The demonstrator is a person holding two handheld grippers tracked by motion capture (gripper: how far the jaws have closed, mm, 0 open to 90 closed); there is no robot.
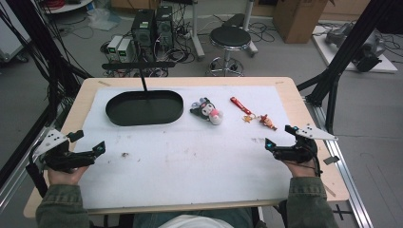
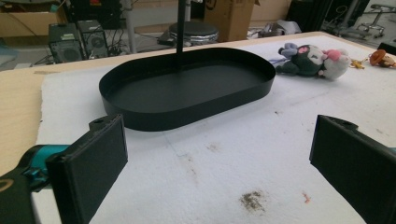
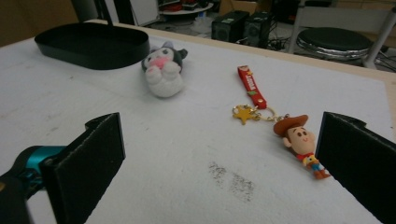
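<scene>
Black left tongs (image 1: 90, 148) and right tongs (image 1: 280, 137) rest level, gaping, pointing inward.

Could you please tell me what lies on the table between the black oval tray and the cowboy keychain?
The small grey and white plush toy lies between the black oval tray and the cowboy keychain with its red strap, as the high view shows.

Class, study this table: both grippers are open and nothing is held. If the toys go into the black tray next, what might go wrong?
1. The keychain is a strap, a star charm and a figure linked loosely; gripped at one end, the rest may swing or snag.
2. The plush toy is soft and rounded, so it could slip from the right gripper.
3. A thin post stands at the tray, which an arm may hit.
</scene>
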